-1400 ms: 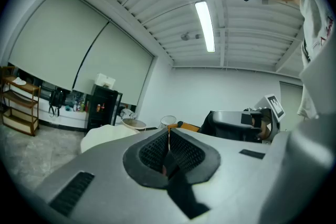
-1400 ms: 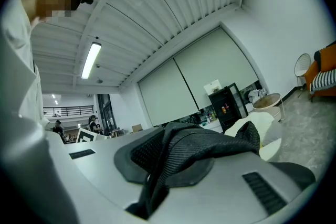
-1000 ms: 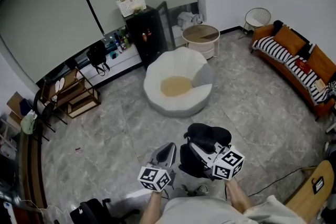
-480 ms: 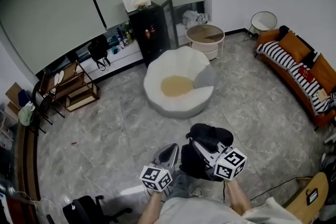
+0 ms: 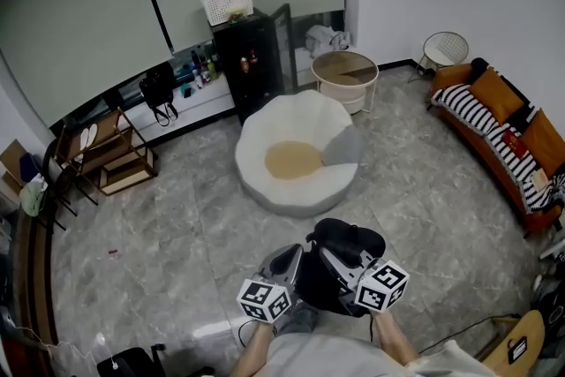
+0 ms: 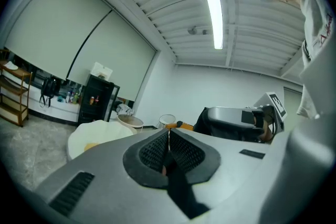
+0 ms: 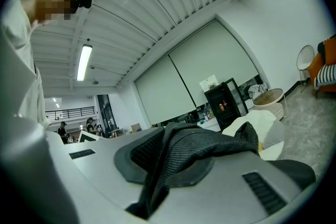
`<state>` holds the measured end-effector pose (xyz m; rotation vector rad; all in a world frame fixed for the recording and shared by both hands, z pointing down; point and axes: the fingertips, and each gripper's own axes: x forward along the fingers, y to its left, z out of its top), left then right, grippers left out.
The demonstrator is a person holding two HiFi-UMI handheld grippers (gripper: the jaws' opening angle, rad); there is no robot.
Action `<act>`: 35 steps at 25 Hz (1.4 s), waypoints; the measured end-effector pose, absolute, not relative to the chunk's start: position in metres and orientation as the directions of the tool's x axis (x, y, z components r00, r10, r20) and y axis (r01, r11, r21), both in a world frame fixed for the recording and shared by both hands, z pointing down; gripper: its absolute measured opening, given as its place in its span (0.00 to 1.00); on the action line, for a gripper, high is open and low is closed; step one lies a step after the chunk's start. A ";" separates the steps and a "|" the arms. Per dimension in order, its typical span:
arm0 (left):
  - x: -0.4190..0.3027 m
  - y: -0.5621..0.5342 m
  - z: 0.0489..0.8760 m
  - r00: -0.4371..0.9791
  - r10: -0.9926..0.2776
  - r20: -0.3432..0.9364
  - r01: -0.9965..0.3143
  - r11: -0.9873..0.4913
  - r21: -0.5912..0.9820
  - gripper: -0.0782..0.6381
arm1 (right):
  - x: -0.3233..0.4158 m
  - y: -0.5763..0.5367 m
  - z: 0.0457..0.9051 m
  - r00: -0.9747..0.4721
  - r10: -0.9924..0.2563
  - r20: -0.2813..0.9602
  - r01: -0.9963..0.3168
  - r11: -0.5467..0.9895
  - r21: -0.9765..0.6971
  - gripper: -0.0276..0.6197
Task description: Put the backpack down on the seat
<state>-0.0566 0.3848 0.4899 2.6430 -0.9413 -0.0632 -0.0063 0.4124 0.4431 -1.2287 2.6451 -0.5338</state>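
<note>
While left gripper (image 5: 290, 254) and right gripper (image 5: 325, 254) clamped on backpack (image 5: 350, 238), bare floor (image 5: 212, 221) before seat (image 5: 309, 115).

Black, lumpy backpack (image 5: 349, 236) up off the floor (image 5: 159, 225), apart from the seat (image 5: 265, 130). Round, puffy and white, tan in the middle, down on the floor.

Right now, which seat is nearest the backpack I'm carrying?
The round white chair with the tan cushion, just ahead of the backpack; the orange sofa stands farther right.
</note>
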 end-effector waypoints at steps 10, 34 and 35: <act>-0.075 0.271 0.458 0.779 -0.626 0.014 -0.603 -0.744 0.288 0.16 | -0.022 0.301 0.413 -0.647 -0.762 -0.034 -0.709 0.617 -0.340 0.11; -0.089 0.182 0.507 0.815 -0.567 0.118 -0.568 -0.743 0.354 0.16 | -0.046 0.198 0.454 -0.638 -0.769 0.048 -0.714 0.567 -0.410 0.11; -0.089 0.180 0.508 0.815 -0.566 0.120 -0.568 -0.742 0.355 0.16 | -0.047 0.196 0.455 -0.638 -0.768 0.050 -0.713 0.565 -0.416 0.11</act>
